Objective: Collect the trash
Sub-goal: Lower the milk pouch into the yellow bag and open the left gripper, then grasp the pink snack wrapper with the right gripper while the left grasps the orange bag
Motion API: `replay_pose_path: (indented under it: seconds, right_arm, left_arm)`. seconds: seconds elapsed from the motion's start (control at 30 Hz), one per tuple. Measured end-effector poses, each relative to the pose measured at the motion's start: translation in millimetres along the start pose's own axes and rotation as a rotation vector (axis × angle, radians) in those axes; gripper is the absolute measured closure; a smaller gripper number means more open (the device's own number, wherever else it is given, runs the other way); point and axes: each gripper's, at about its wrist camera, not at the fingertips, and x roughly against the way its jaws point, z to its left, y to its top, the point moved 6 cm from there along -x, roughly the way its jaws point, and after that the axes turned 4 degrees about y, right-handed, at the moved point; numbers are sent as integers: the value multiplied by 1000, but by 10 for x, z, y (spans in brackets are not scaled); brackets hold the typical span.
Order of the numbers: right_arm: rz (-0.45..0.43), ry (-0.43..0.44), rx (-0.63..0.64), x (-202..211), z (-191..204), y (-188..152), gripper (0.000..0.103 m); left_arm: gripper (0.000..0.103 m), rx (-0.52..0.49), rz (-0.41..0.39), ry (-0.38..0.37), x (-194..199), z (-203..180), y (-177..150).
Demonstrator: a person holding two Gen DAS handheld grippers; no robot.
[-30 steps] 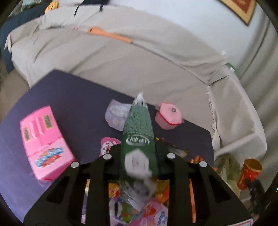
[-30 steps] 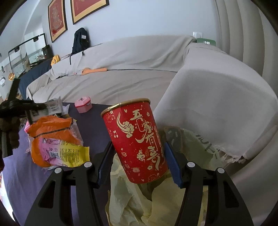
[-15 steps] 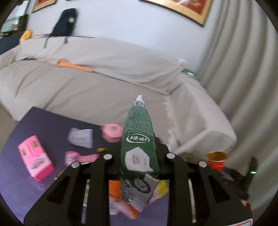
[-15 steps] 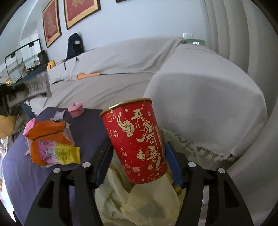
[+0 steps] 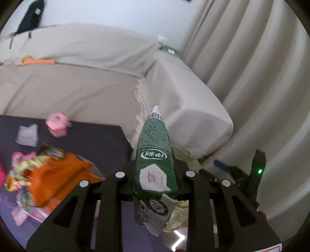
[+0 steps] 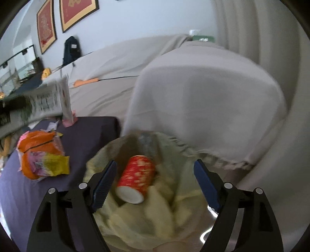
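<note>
The left gripper (image 5: 155, 174) is clamped on one flattened green carton (image 5: 154, 155), which sticks out past its fingers with the barcoded end pointing toward the sofa arm (image 5: 193, 108). The right gripper (image 6: 155, 182) has its jaws opening wide, and nothing is pressed between the blue pads (image 6: 104, 180). Just below it, one red paper cup (image 6: 136, 178) lies tilted, white base toward the camera, inside the pale yellow trash bag (image 6: 135, 223).

A second ago the cup stood gripped between those pads above the bag; now it is loose in the bag. The left gripper, then over the middle of the table, has swung with its carton toward the table's far right corner, and the right gripper's dark body now shows at the right of its view.

One dark purple table (image 6: 85, 135) carries the rest. Near its right edge sits one orange packet (image 6: 36, 155) with one yellow wrapper (image 6: 52, 163) lying across it. At the far edge stand one small pink box (image 5: 57, 124) and one crumpled white wrapper (image 5: 27, 134), close together. Other bright wrappers at the left are too blurred to count.

Behind the table, one grey-covered sofa (image 6: 116, 77) holds one orange object (image 5: 36, 61) and one dark backpack (image 6: 71, 50). Two red framed pictures (image 6: 77, 11) hang above.
</note>
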Motion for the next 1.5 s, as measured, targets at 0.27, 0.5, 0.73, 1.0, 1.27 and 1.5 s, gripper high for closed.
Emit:
replay_pose_path:
  seconds: [0.27, 0.5, 0.73, 1.0, 1.27, 1.5]
  right_arm:
    - [-64, -56, -55, 257, -549, 48, 25]
    - [-82, -48, -94, 267, -816, 27, 25]
    - [-58, -46, -111, 121, -933, -33, 25]
    - [-49, -46, -131, 40, -902, -130, 25]
    - [-72, 41, -123, 67, -554, -111, 25]
    - [-38, 61, -9, 26, 42, -26, 25]
  left_arm:
    - [80, -93, 189, -32, -843, -561, -379]
    - [80, -111, 356, 28, -1772, -713, -710]
    - [79, -151, 368, 58, -2185, -742, -845]
    - [48, -110, 242, 37, -1662, -667, -624]
    - [46, -118, 52, 189, -677, -358, -416]
    - [40, -112, -91, 359, 152, 225, -363]
